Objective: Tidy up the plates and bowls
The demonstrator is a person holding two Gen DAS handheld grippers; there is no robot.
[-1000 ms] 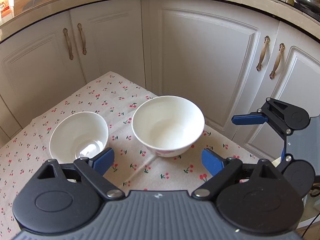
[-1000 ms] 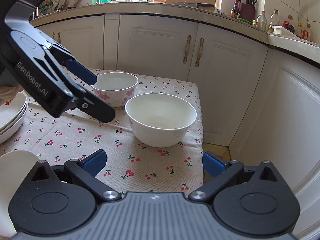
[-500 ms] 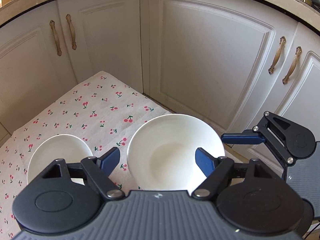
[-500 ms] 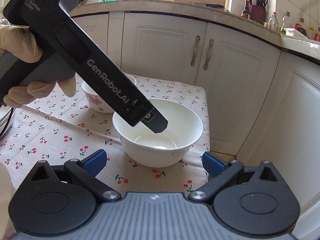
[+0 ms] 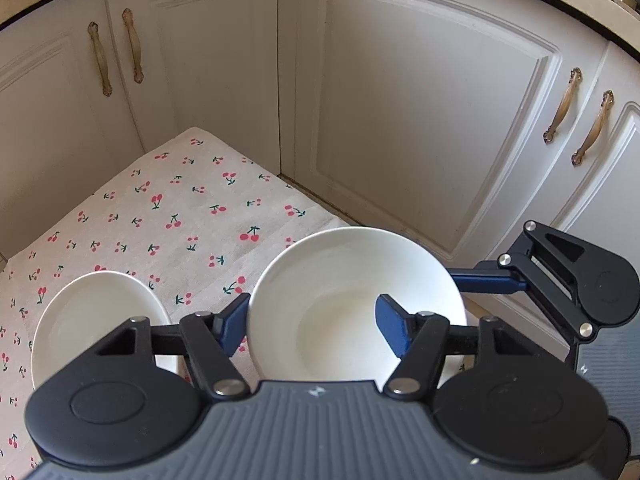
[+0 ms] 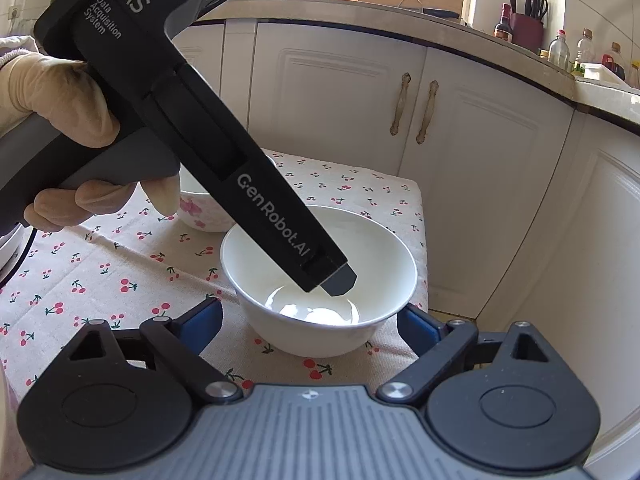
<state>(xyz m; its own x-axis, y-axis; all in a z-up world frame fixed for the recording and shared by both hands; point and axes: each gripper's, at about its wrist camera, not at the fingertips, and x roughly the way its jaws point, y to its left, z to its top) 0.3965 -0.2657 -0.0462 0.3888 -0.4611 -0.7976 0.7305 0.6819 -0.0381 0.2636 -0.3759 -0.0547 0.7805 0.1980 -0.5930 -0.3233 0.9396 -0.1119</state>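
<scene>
As the left wrist shows: left gripper [image 5: 310,320] has just been closing and pinches the white bowl [image 5: 340,280] by its left wall, at the table's [image 5: 180,208] right edge.
Right wrist: right gripper [image 6: 310,320] has just been closing, spread around the bowl, pads clear.
Handling: likely stiff, slippery, breakable; grip the rim.

Two bowls are sitting on the bench [image 5: 188,208], the larger bowl [image 5: 340,300] right of the smaller bowl [image 5: 92,312], seemingly apart.

Glossy ceramic bowl [image 6: 320,280], matt cloth [image 5: 180,208]
</scene>
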